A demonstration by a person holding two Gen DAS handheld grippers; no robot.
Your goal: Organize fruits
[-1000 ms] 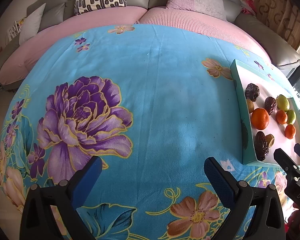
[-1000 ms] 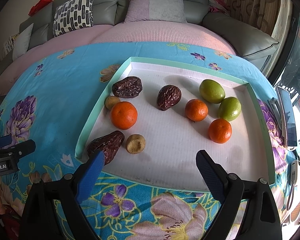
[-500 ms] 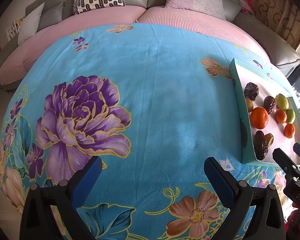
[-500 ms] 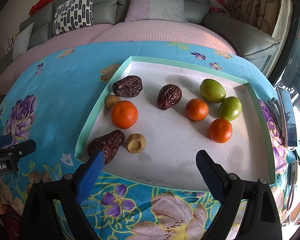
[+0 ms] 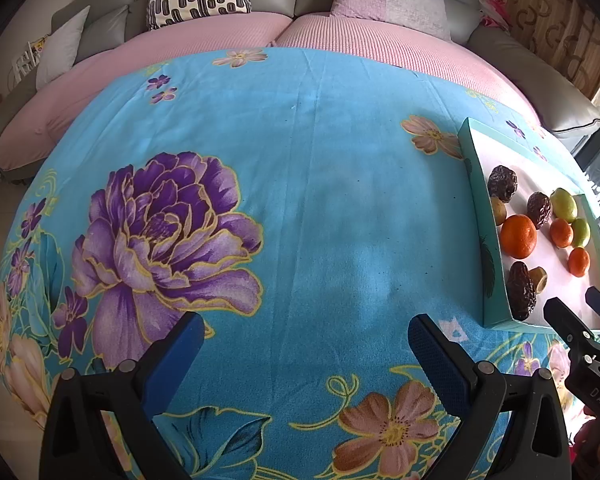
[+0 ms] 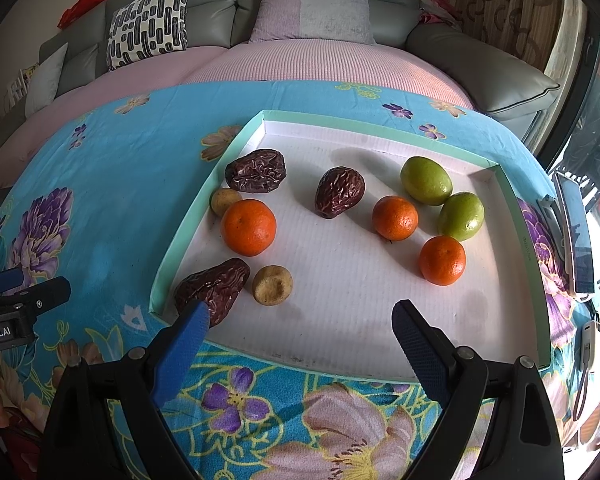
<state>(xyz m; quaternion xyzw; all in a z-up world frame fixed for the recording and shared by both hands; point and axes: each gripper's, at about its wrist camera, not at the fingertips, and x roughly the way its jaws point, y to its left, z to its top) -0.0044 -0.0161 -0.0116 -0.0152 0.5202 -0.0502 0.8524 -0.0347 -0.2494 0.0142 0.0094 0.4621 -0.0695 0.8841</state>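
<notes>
A shallow white tray [image 6: 380,320] with a mint rim holds the fruit. Three oranges lie in it, the largest [image 6: 248,227] at the left. Three wrinkled dark dates are there too, one [image 6: 214,289] at the near left corner. Two green fruits [image 6: 426,180] sit at the back right. Two small tan fruits [image 6: 272,284] lie near the dates. My right gripper [image 6: 300,324] hovers open over the tray's near edge, holding nothing. My left gripper [image 5: 304,340] is open above bare floral cloth, with the tray [image 5: 484,240] to its right.
A blue floral cloth [image 5: 300,160] covers the surface. Behind it stands a grey sofa [image 6: 480,64] with pink covers and cushions. A phone [image 6: 576,236] lies on the cloth right of the tray. In the right wrist view the left gripper's fingers [image 6: 24,300] show at the far left.
The left wrist view has shifted slightly, so the tray sits a little further right. The right gripper and the fruit have not moved.
</notes>
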